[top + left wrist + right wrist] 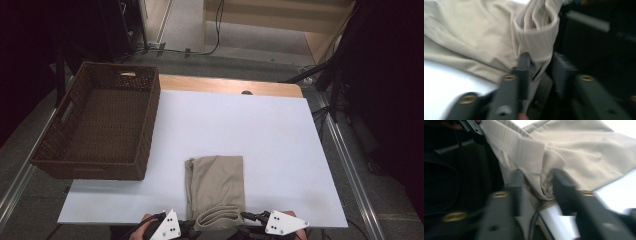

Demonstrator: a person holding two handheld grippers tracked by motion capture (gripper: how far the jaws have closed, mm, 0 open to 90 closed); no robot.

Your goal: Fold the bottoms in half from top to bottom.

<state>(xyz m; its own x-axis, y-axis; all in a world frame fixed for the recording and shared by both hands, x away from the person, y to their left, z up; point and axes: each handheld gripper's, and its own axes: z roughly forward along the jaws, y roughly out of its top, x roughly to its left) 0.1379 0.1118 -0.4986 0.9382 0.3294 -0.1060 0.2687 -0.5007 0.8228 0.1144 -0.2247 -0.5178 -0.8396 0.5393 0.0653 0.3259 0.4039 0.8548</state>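
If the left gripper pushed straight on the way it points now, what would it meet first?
Probably the beige folded cloth: its rolled near edge hangs between the left gripper and its open jaws, right ahead, though blur leaves depth unclear.

Beige ribbed-knit garment (216, 187) lying folded into a tall rectangle on the white table (280, 150), sitting near the front edge, its near end bunching into thick rolled folds (536, 32) and hanging slightly over that edge (524, 152)

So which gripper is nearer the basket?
Left. The left gripper is at the cloth's near edge, on the basket's side; the right gripper is farther across.
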